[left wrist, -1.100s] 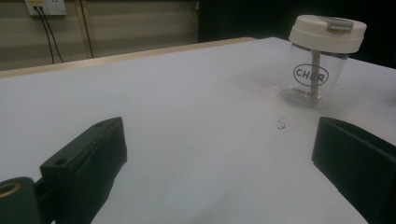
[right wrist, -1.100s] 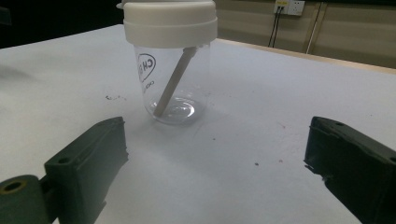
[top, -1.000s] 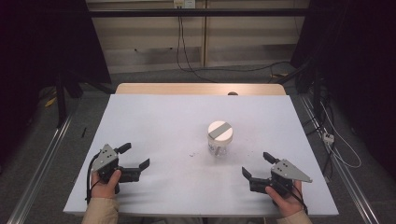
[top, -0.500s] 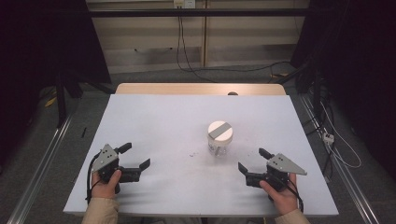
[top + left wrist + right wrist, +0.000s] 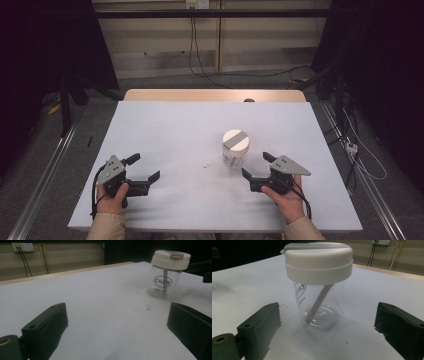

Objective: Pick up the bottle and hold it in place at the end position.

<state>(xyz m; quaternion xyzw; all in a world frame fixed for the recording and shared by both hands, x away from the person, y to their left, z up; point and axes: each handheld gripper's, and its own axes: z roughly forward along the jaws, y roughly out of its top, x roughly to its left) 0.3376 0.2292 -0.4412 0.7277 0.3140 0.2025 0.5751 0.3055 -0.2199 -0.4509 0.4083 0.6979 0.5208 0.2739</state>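
Here's the clear plastic cup (image 5: 235, 150) standing upright on the white table (image 5: 165, 130), a little right of centre, its white lid (image 5: 235, 139) pressed on and a grey flap (image 5: 235, 139) across the top; from the right gripper view the cup (image 5: 318, 290) sits squarely ahead between the two black jaws, apart from both, a pale straw (image 5: 318, 302) leaning inside it down to the base, printed lettering showing through the wall; the right gripper (image 5: 259, 170) is just beside the cup on the near side, jaws spread wide, nothing in them, the person's right hand (image 5: 282, 195) wrapped round its body; over on the other side the left gripper (image 5: 145, 167) rests well apart from the cup, also gaping and empty, held in the left hand (image 5: 114, 195); in the left gripper view the cup (image 5: 167, 275) stands off to the far right, "CHER" readable on its wall, a few dark specks (image 5: 148, 307) on the table in front of it.
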